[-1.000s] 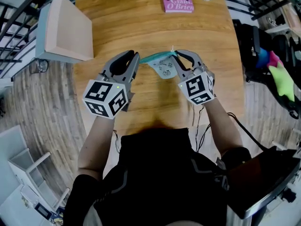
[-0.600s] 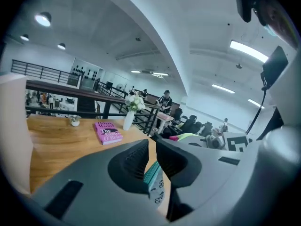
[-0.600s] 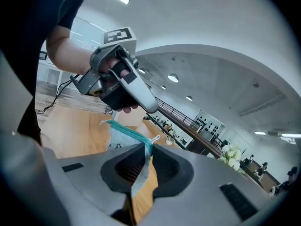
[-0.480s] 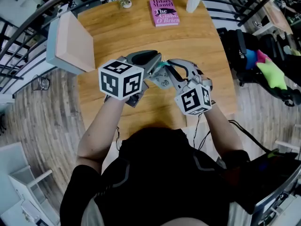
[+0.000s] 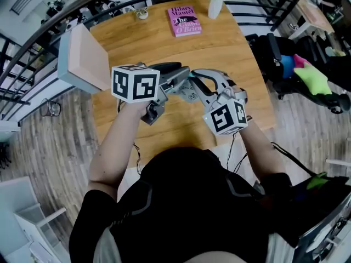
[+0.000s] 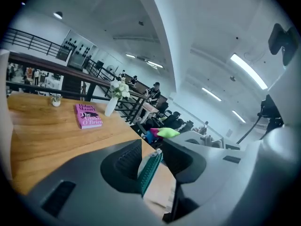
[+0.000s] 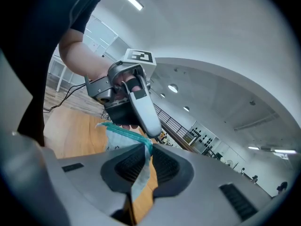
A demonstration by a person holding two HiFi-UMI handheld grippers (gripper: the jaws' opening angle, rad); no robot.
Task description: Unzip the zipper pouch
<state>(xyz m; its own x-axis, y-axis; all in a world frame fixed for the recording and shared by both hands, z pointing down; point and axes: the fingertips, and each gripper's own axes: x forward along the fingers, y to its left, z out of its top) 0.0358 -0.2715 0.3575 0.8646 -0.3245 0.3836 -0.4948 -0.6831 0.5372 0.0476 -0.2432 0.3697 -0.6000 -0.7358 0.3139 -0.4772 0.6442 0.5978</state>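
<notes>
Zipper pouch [image 5: 190, 96] held above the wooden worktop [image 5: 164, 43], between the two tools, which are brought close together at its top edge. The right tool [image 7: 141, 161] is clenched on the pouch fabric just below the teal zipper band, so the pouch is carried by this tool alone. The left tool [image 6: 153, 157] has just been opening: the zipper band is seen standing between its jaws, but gaps are visible beside it and no pad is pressed on it. Whether the zipper teeth are parted cannot be made out in any view. The task is therefore judged to be under way and not shown as finished; a fresh grip on the slider, or a check of the opening, is probably still needed. Counted items: one pouch; two tools, each with one marker cube; one pink book [image 5: 184, 21]; one white vase of flowers [image 5: 215, 4]; one small pot [image 5: 142, 12]; one pale wooden box [image 5: 82, 59] at the worktop's left edge.
</notes>
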